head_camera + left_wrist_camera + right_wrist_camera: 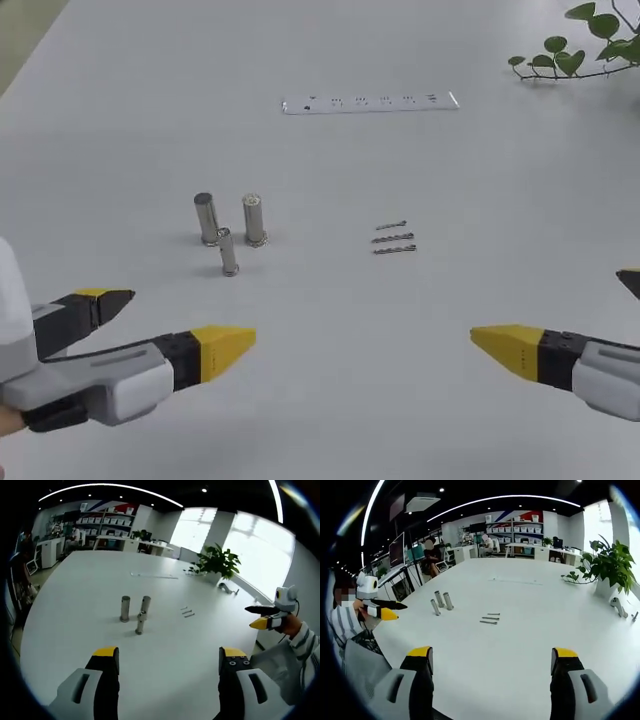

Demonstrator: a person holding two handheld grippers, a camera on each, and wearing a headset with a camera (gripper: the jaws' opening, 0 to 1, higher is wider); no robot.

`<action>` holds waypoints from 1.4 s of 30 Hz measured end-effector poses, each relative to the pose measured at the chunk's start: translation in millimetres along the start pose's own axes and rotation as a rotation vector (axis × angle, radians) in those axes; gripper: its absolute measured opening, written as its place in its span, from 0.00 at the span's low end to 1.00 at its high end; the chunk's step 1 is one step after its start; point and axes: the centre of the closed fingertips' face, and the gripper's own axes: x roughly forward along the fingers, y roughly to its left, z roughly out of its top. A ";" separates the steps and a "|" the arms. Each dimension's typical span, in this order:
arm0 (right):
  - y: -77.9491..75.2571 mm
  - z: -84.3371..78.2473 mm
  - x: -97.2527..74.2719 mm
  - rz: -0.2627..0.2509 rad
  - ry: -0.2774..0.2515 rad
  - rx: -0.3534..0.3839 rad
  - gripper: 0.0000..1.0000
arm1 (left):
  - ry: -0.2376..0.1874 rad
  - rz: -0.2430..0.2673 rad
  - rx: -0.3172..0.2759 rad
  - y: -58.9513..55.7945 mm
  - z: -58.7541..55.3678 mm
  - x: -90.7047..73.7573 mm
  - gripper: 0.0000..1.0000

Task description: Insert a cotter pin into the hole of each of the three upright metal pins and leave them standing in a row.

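Three upright metal pins stand close together on the white table: one at the back left (205, 218), one at the back right (254, 218) and a shorter one in front (228, 252). In the left gripper view the pins (140, 622) stand ahead, left of centre. Three cotter pins (394, 238) lie in a small stack to their right, apart from them. The cotter pins (490, 618) lie straight ahead in the right gripper view. My left gripper (175, 322) hovers open, near and left of the pins. My right gripper (565, 312) is open at the right, with nothing in it.
A white power strip (370, 102) lies across the far middle of the table. A green plant (590, 45) reaches in at the far right corner. Desks, shelves and people (432, 550) are in the room beyond the table.
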 end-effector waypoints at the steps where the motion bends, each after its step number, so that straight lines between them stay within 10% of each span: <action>1: 0.0 -0.4 0.3 0.000 0.002 -0.001 0.97 | -0.003 0.002 0.008 0.8 1.5 1.8 0.78; 23: -3.5 -7.1 1.8 -0.011 0.041 0.001 0.96 | -0.026 0.033 0.185 35.3 30.0 41.1 0.49; 42: -4.2 -10.9 6.6 -0.010 0.069 0.002 0.95 | 0.079 -0.008 0.337 49.0 24.6 77.2 0.28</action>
